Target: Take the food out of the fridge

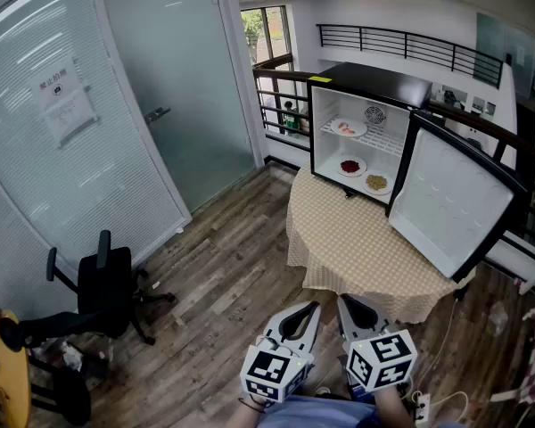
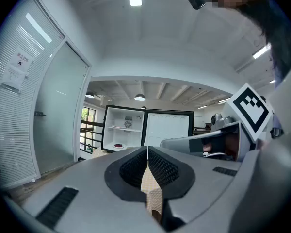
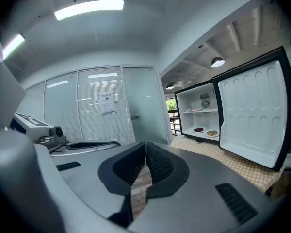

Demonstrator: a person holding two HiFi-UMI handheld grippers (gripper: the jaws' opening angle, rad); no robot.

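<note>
Above wooden floor [image 1: 223, 283] beside checkered table [image 1: 357, 248], left claw [image 1: 310, 307] and right claw [image 1: 343, 300] sit pressed together.

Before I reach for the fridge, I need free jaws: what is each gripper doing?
Left gripper: closed, nothing between its jaws.
Right gripper: closed, nothing between its jaws.

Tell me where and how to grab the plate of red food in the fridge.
Best take the plate of red food by its front rim, coming in level through the open front of the fridge. It lies flat under the wire shelf, which likely blocks an approach from above, and the yellow-food plate sits beside it on the right.
</note>
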